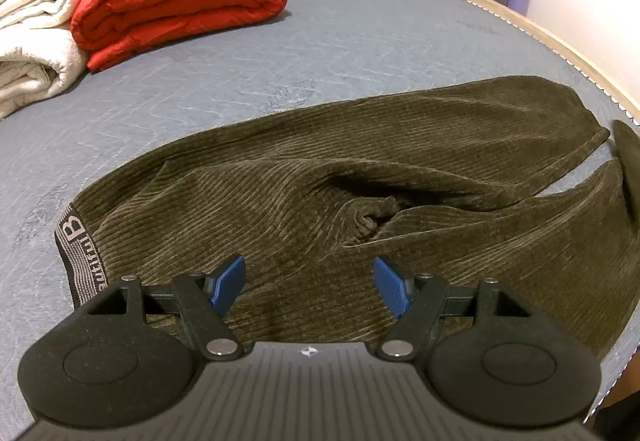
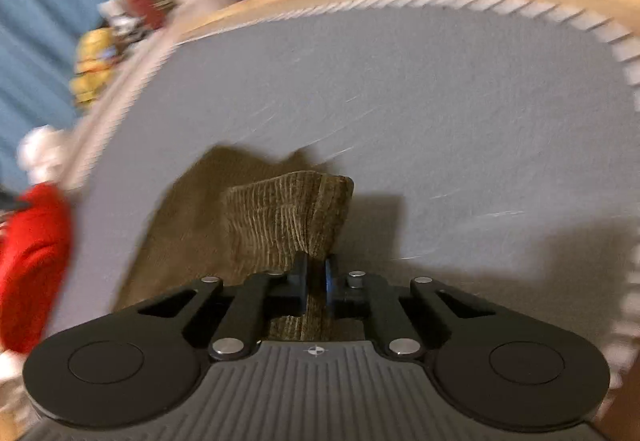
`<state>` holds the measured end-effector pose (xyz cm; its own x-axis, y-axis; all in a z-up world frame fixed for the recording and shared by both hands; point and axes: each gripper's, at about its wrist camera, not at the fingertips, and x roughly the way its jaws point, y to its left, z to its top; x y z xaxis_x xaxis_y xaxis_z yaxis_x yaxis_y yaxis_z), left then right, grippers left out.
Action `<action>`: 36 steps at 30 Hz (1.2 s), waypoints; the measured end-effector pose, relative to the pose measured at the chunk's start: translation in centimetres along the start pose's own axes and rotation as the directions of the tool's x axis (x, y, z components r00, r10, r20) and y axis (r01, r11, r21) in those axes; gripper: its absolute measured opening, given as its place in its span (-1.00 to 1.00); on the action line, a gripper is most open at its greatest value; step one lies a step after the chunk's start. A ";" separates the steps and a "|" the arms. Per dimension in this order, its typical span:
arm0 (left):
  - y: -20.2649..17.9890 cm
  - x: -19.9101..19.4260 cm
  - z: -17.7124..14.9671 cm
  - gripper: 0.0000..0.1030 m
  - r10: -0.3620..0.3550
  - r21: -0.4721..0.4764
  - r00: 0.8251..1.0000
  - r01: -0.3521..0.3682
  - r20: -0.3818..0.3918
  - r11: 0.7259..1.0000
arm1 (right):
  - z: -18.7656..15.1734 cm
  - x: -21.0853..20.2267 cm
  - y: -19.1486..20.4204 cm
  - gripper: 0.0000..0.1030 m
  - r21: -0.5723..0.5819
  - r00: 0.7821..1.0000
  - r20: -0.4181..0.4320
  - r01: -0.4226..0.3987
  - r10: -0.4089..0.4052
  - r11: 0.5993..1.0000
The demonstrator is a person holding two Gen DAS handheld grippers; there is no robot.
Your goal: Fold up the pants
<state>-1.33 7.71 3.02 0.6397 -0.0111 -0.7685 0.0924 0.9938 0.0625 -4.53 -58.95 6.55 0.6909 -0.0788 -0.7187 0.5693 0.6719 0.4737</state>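
The bed [image 1: 360, 41], with its grey-blue quilted mattress, carries everything, giving a broad flat area for folding. The brown corduroy pants [image 1: 360, 177] lie spread across it just ahead of the left gripper's jaws, waistband [image 1: 80, 257] off to their left and the two legs running away to the right, bunched at the crotch. A folded red quilt [image 1: 180, 1] and white blankets [image 1: 32, 53] sit well beyond, to the left, out of the working area. The left gripper [image 1: 309, 287] hovers over the seat of the pants, jaws released and empty, apparently waiting. The right gripper [image 2: 317, 281] has its jaws clenched on a leg end [image 2: 288, 213], likely to carry it over for a fold.
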 end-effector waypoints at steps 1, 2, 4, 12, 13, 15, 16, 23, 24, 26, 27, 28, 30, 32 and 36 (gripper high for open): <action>-0.1 0.0 0.0 0.47 -0.005 0.003 1.000 0.005 0.002 1.000 | -0.2 -1.5 -0.5 -0.84 0.015 0.997 0.027 0.076 -0.077 0.997; -0.3 -0.1 0.1 0.47 -0.010 0.009 1.000 0.010 0.004 1.000 | -0.2 -2.5 -1.2 -0.84 0.036 0.989 0.043 0.140 -0.141 0.990; -0.7 -0.2 0.2 0.48 -0.020 0.020 1.000 0.020 0.007 1.000 | -0.3 -3.5 -3.5 -0.83 0.114 0.958 0.054 0.273 -0.280 0.955; -1.8 0.2 -0.1 0.48 -0.114 0.018 0.993 0.115 -0.031 0.993 | -0.2 -5.3 -4.9 -0.71 0.170 0.935 0.182 0.273 -0.303 0.947; -1.7 0.6 -0.4 0.48 -0.150 0.000 0.987 0.150 -0.053 0.989 | -0.5 -5.2 -4.4 -0.55 0.140 0.953 0.179 0.221 -0.244 0.965; -1.6 1.8 -1.2 0.41 -0.219 -0.033 0.969 0.216 -0.112 0.976 | -1.0 -4.0 -3.2 -0.31 0.071 0.984 0.132 0.114 -0.122 0.991; -1.6 2.5 -1.8 0.31 -0.244 -0.040 0.958 0.240 -0.149 0.970 | -0.9 -3.3 -2.6 -0.29 0.044 0.991 0.103 0.076 -0.080 0.996; -2.0 5.0 -5.4 0.13 -0.199 0.066 0.936 0.227 -0.290 0.972 | -3.7 2.2 -0.2 0.02 -0.106 0.980 -0.152 0.111 -0.126 0.988; -1.3 4.5 -5.1 0.13 -0.212 0.027 0.939 0.228 -0.272 0.973 | -3.8 2.3 0.1 0.03 -0.106 0.980 -0.152 0.110 -0.125 0.988; 0.2 2.9 -4.3 0.13 -0.209 0.004 0.957 0.214 -0.201 0.977 | -3.7 2.0 1.2 0.09 -0.113 0.986 -0.133 0.081 -0.096 0.990; 1.0 2.4 -4.0 0.15 -0.201 -0.007 0.964 0.203 -0.175 0.979 | -3.7 1.6 2.0 0.18 -0.124 0.990 -0.116 0.063 -0.078 0.990; 1.9 2.2 -3.9 0.15 -0.192 -0.026 0.968 0.190 -0.162 0.981 | -3.7 1.2 3.0 0.29 -0.146 0.994 -0.098 0.034 -0.049 0.989; 3.4 3.0 -4.0 0.15 -0.158 -0.057 0.971 0.150 -0.179 0.987 | -4.3 0.5 5.2 0.37 -0.208 0.997 -0.074 -0.032 0.017 0.978; 3.9 4.9 -5.1 0.15 -0.101 -0.043 0.961 0.092 -0.256 0.995 | -5.0 0.3 6.9 0.42 -0.273 0.996 -0.067 -0.083 0.067 0.959; 3.3 5.8 -5.9 0.21 -0.062 0.026 0.961 0.072 -0.269 0.997 | -7.0 0.5 9.7 0.44 -0.363 0.991 -0.078 -0.128 0.107 0.923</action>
<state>-1.76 11.63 -5.00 0.4035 -0.0427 -0.9140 0.1579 0.9872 0.0236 -1.76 -47.29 7.28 0.7106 0.0512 -0.7018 0.2755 0.8974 0.3445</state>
